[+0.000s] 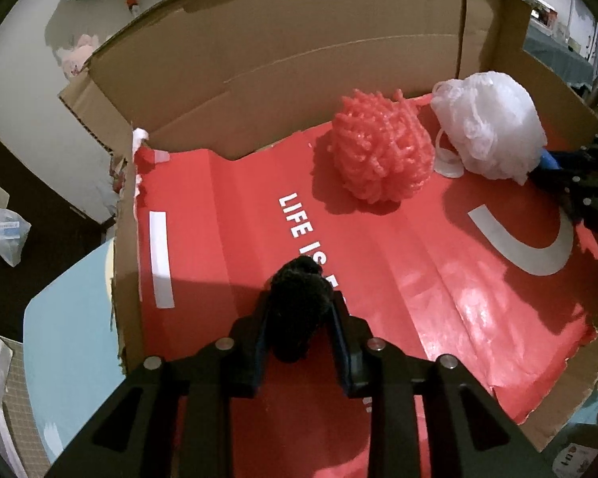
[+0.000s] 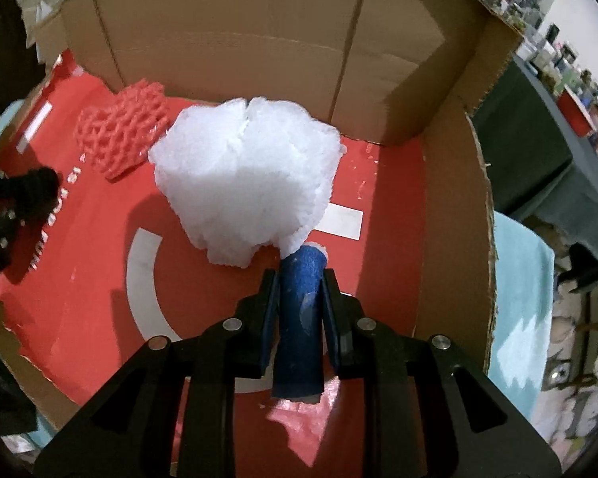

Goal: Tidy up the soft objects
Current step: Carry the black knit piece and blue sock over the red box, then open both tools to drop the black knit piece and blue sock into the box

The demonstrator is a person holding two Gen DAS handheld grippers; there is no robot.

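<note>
Left wrist view: jaws of the left gripper (image 1: 301, 328) clamp a black fuzzy pom-pom (image 1: 299, 302) above the red printed liner (image 1: 418, 279) of the cardboard box (image 1: 299, 59); a red mesh puff (image 1: 380, 147) and a white mesh puff (image 1: 490, 127) sit touching near the back wall. Right wrist view: the right gripper (image 2: 299, 310) pinches the white puff's blue handle (image 2: 301, 318), puff low over the liner.

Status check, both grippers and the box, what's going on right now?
Left gripper shut on black pom-pom. Right gripper shut on blue handle of white puff. Red mesh ball sits inside cardboard box.
</note>
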